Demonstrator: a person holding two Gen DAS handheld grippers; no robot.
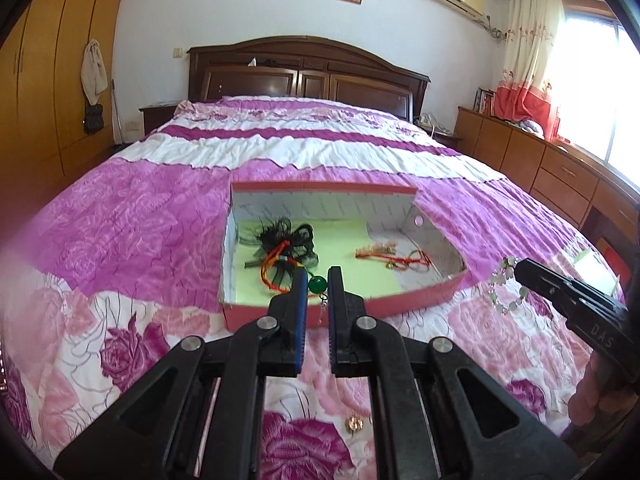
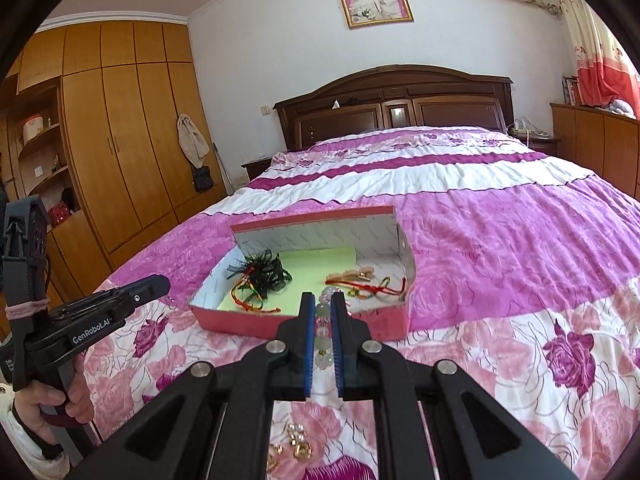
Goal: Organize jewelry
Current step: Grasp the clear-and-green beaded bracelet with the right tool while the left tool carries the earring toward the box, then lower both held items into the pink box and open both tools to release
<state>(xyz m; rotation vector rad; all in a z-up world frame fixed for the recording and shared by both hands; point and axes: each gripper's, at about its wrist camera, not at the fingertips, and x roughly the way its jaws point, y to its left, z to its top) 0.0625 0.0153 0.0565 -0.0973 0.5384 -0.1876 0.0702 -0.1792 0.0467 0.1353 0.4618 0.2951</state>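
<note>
Jewelry half sorted, half still out. Already lying inside the red box on the green liner: a black feathery piece tangled with an orange-red braided cord at the left end, a gold clip and a red string bracelet at the right end.

Two pieces in transit. Green bead pendant pinched at the tips of the left gripper, jaws pressed in on the bead, a small charm dangling below, all hanging just above the box's near wall. Pale bead bracelet clamped in the right gripper, beads threaded down between the blue pads, held just short of the box's near edge; from the left wrist view, the same bracelet looping out of the right gripper's tip, off the box's right corner.

Left to do, at a guess: drop both held pieces into the box, then go back for the small gold trinkets lying loose on the floral bedspread beneath the grippers, one of them showing in the left view too. Roughly past midway, judging by four pieces boxed, two carried, a few strays on the bed. Exact count of strays hard to tell, partly hidden by the gripper frame.
</note>
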